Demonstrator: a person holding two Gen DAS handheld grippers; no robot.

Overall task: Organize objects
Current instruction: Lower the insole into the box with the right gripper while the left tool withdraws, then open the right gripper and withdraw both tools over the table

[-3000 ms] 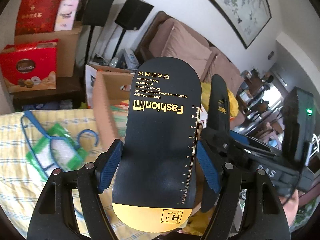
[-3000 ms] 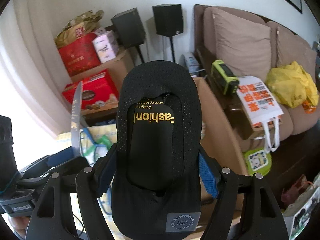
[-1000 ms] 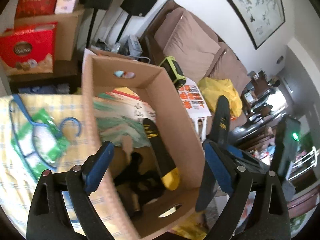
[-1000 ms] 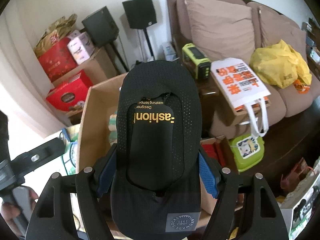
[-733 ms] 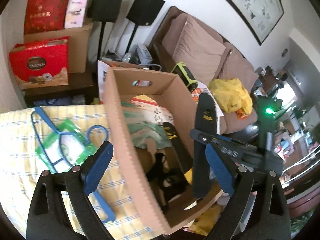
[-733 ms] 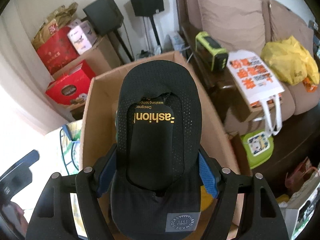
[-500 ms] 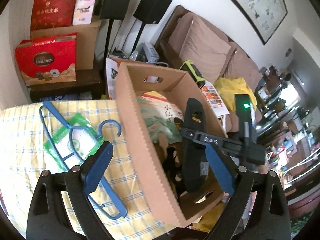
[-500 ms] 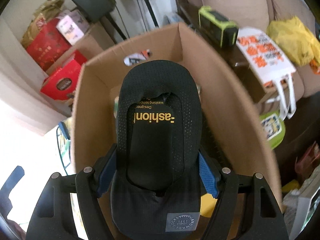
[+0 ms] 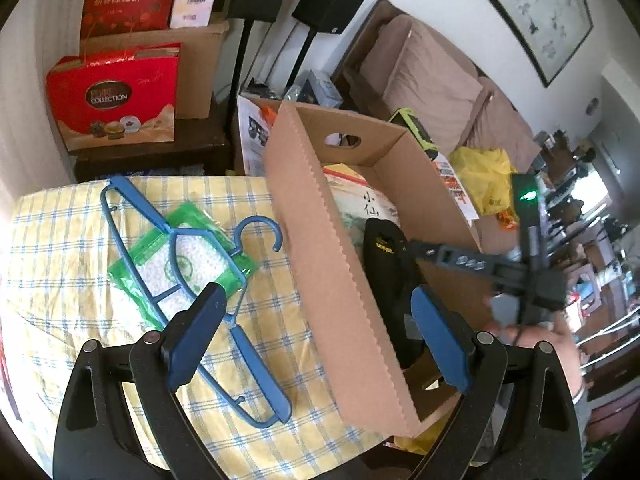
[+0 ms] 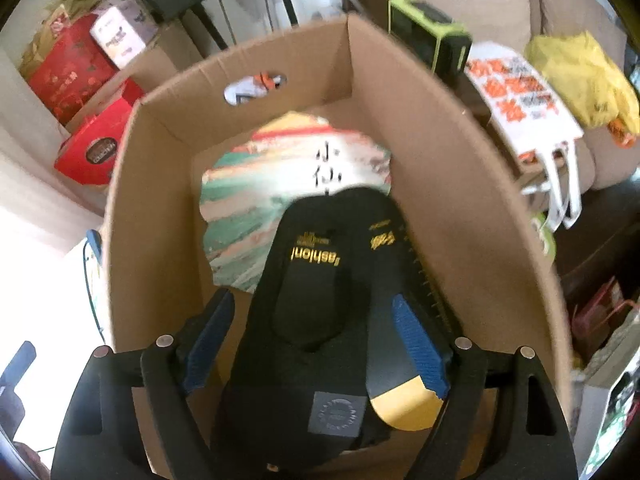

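Fingers (image 10: 416, 344) of the right gripper (image 10: 316, 344) are opening around a black sock on its card (image 10: 316, 304) inside the brown cardboard box (image 10: 452, 184); left gripper (image 9: 316, 340) fingers stand wide, empty.

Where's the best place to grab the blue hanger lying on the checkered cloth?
Probably the blue hanger is best gripped on its straight bottom bar nearest the left hand-held gripper, coming from above. It lies flat on the checkered cloth, and that thin bar fits between the open jaws. Its middle overlaps the green packet.
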